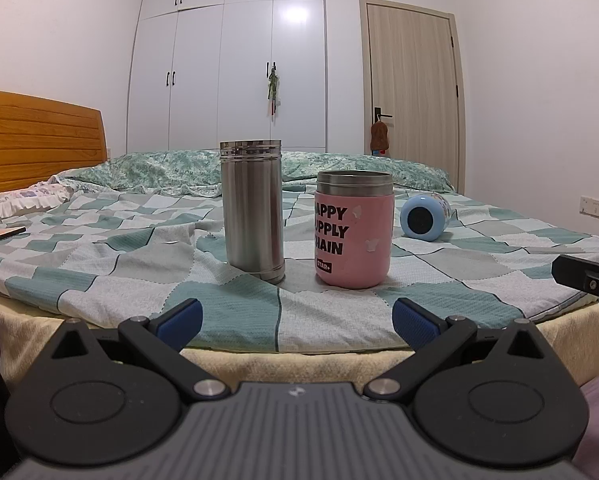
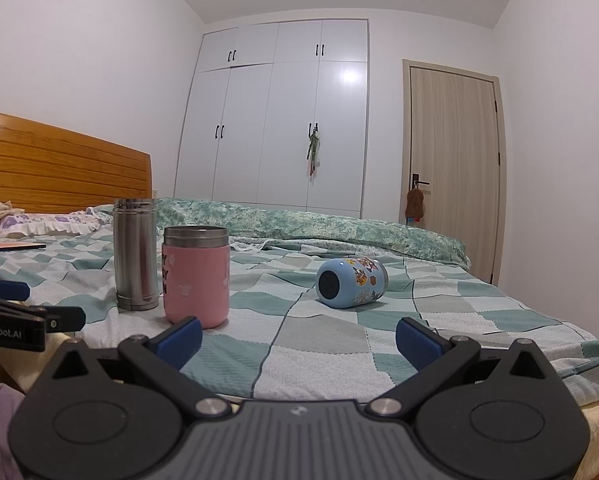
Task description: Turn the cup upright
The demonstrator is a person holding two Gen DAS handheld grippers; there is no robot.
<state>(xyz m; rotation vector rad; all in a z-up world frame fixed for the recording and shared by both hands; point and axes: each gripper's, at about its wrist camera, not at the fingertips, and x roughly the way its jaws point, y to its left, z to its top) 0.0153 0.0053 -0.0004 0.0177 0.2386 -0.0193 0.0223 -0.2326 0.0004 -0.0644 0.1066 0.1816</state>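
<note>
A light blue cup with cartoon stickers (image 2: 350, 282) lies on its side on the bed, its base facing me; it also shows in the left wrist view (image 1: 425, 215) at the right. A pink cup with black lettering (image 1: 353, 229) (image 2: 196, 275) stands upright. A tall steel cup (image 1: 252, 210) (image 2: 136, 254) stands upright to its left. My left gripper (image 1: 297, 322) is open and empty at the bed's near edge, in front of the two upright cups. My right gripper (image 2: 298, 340) is open and empty, short of the blue cup.
The bed has a green and white checked sheet (image 2: 319, 344) and a rumpled green quilt (image 2: 339, 228) behind the cups. A wooden headboard (image 2: 59, 168) is at the left. White wardrobes (image 2: 279, 120) and a door (image 2: 453, 152) stand at the back. The right gripper's fingers (image 1: 587, 272) show at the left view's right edge.
</note>
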